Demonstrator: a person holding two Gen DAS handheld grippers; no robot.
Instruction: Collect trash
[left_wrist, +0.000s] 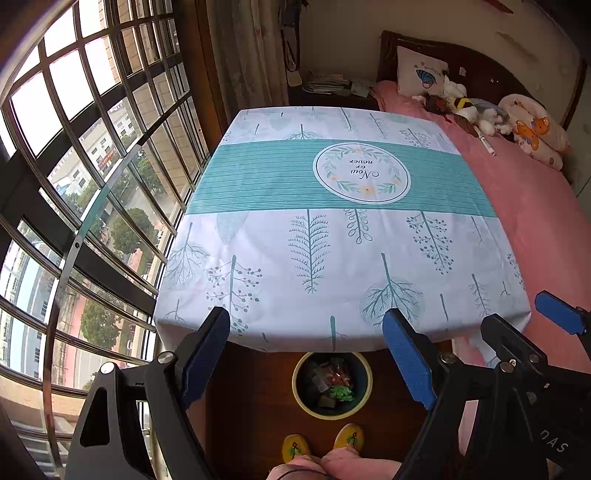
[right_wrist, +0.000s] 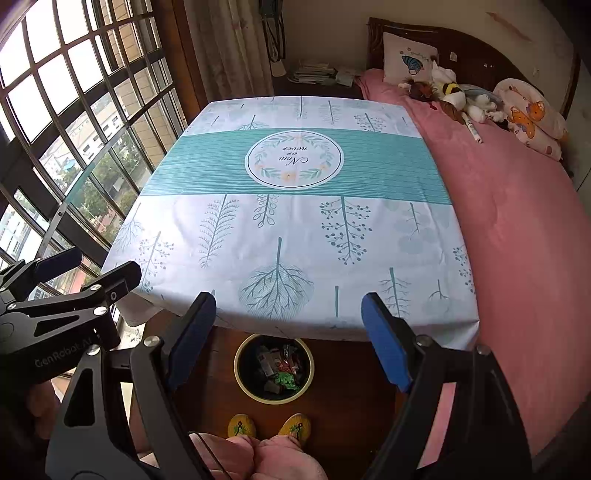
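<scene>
While both tools hang over the near edge of the table (left_wrist: 258, 295), the left gripper (left_wrist: 308, 354) has its blue pads (left_wrist: 406, 362) spread wide with nothing between them. The right gripper (right_wrist: 288, 339) is spread wide too and holds nothing. Below them, on the dark wood floor just past the table's near edge, stands a round trash bin (right_wrist: 274, 367). Inside it lie wrappers, one of them green (right_wrist: 285, 380). Two yellow slippers (right_wrist: 269, 426) sit near the bin. The table wears a white and teal tablecloth (right_wrist: 295, 236) with trees on it. A pink bed (right_wrist: 517, 229) touches the table's right edge.
</scene>
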